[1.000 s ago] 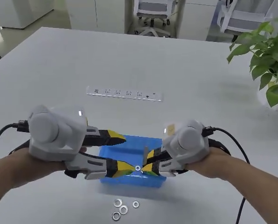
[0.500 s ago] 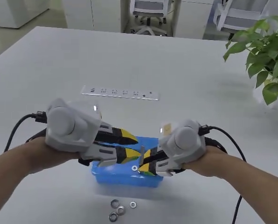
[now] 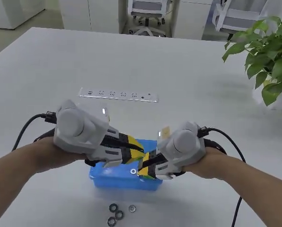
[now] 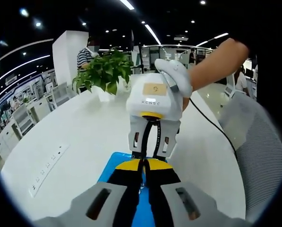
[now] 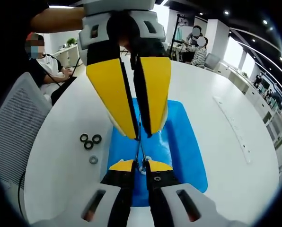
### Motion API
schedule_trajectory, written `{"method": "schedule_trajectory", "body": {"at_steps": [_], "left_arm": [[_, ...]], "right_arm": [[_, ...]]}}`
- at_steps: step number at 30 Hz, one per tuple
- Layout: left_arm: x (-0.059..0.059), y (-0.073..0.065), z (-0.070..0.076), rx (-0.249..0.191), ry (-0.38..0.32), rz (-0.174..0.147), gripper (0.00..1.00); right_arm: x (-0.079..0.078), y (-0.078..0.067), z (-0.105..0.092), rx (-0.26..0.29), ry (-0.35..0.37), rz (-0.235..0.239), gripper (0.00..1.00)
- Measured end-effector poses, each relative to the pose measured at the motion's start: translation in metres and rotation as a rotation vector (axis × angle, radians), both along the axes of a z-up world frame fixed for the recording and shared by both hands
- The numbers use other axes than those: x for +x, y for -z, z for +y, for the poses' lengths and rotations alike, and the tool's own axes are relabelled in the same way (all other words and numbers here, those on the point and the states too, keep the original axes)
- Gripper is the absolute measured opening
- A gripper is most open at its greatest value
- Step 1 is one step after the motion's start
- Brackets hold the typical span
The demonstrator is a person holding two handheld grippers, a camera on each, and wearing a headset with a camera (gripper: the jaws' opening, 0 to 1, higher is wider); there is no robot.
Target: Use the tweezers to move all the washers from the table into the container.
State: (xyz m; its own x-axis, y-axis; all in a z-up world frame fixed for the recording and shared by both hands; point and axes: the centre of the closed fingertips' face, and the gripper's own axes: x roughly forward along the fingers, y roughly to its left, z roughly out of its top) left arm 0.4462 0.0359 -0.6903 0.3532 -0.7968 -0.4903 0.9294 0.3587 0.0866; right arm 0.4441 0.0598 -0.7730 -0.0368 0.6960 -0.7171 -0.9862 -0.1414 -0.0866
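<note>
The room above the container (image 3: 113,180) is taken: the left hand-held gripper (image 3: 137,151) and right hand-held gripper (image 3: 142,169) meet tip to tip over it, both closed on the tweezers (image 5: 140,150). Bare worktop (image 3: 202,94) lies open to the left, to the right, and between the container and the power strip (image 3: 118,94). By the near edge the washers (image 3: 115,215) lie just apart from the container with clear surface around them, while the plant (image 3: 268,52) overhangs the far right corner.

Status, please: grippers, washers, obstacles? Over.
Left gripper and right gripper both shut on the tweezers, above the blue container. One washer by the tweezers, over it; four washers on the table. Power strip far off, not blocking.
</note>
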Motion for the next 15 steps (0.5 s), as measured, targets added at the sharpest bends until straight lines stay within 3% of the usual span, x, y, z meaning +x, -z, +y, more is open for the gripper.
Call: {"method": "schedule_trajectory", "body": {"at_steps": [15], "left_arm": [[0.0003,-0.0049,-0.0004,0.0,0.016,-0.03,0.05]], "right_arm": [[0.0028,-0.0061,0.0005,0.022,0.041,0.019,0.13]]}}
